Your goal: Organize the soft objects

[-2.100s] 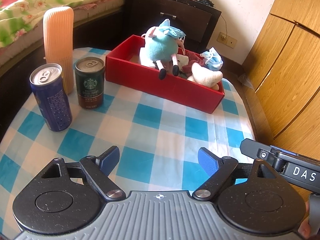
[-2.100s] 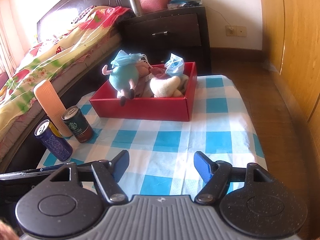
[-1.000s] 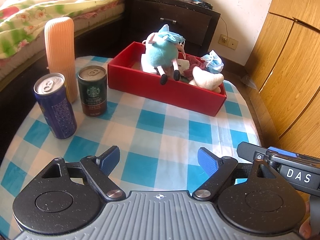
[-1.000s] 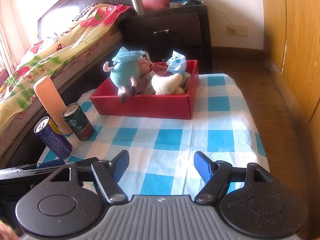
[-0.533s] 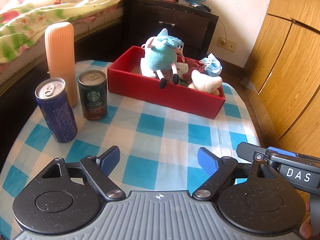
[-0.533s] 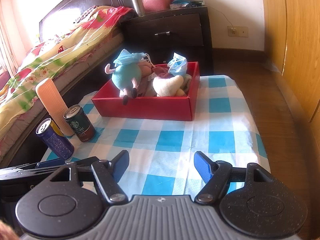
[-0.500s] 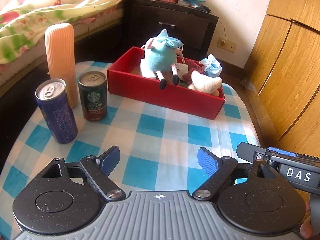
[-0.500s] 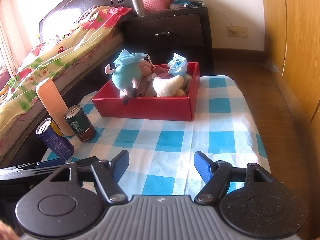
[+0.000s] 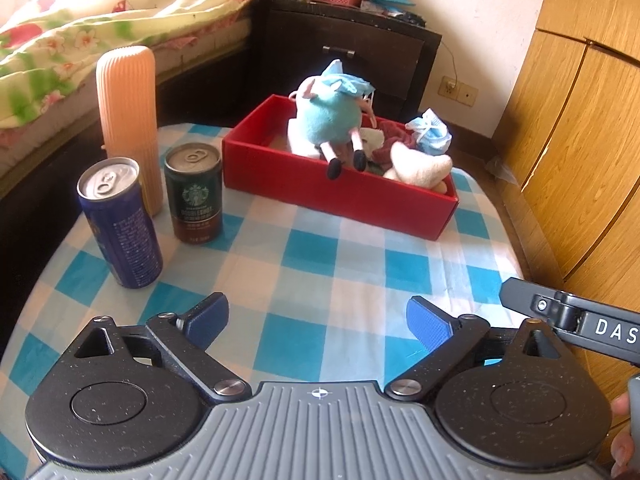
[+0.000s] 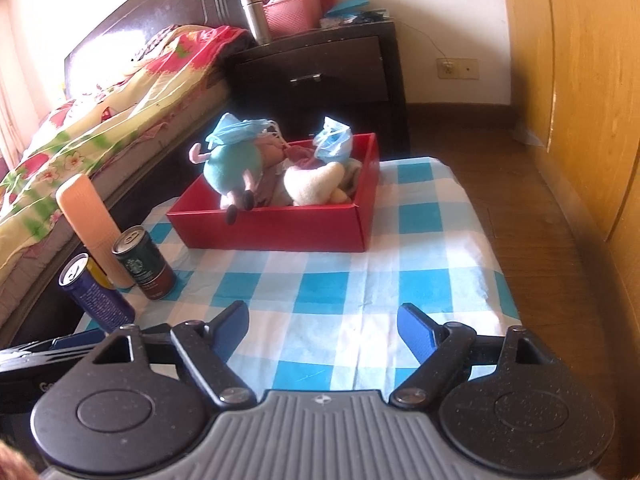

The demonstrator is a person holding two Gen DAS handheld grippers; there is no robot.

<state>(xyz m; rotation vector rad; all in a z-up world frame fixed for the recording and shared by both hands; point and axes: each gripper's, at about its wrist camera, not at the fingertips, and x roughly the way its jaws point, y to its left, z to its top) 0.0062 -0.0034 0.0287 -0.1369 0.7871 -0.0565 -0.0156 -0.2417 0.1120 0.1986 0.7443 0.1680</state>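
Bedroom, small table with blue-white checked cloth, bed at left, dark nightstand behind, wooden wardrobe at right

Left wrist view: left gripper low over near edge of cloth, blue pads wide apart, holding nothing. Red box at far side of table, filled with soft objects: teal plush toy sitting at box's left part, legs hanging over front wall, crumpled blue mask on its head; white heart-shaped plush to the right, leaning inside box; second crumpled blue face mask just behind the heart; dark red cloth between toy and heart. Left of box: Starbucks can upright, blue can upright nearer the camera, tall ribbed peach bottle behind both. Part of right gripper poking in at right edge, marked DAS

Right wrist view: right gripper also over near edge, pads spread wide, empty. Same red box ahead, well apart from fingertips; teal plush toy at left end, heart plush and mask at right end. Cans and peach bottle grouped at table's left edge, Starbucks can nearest box. Pink basket and steel flask on nightstand
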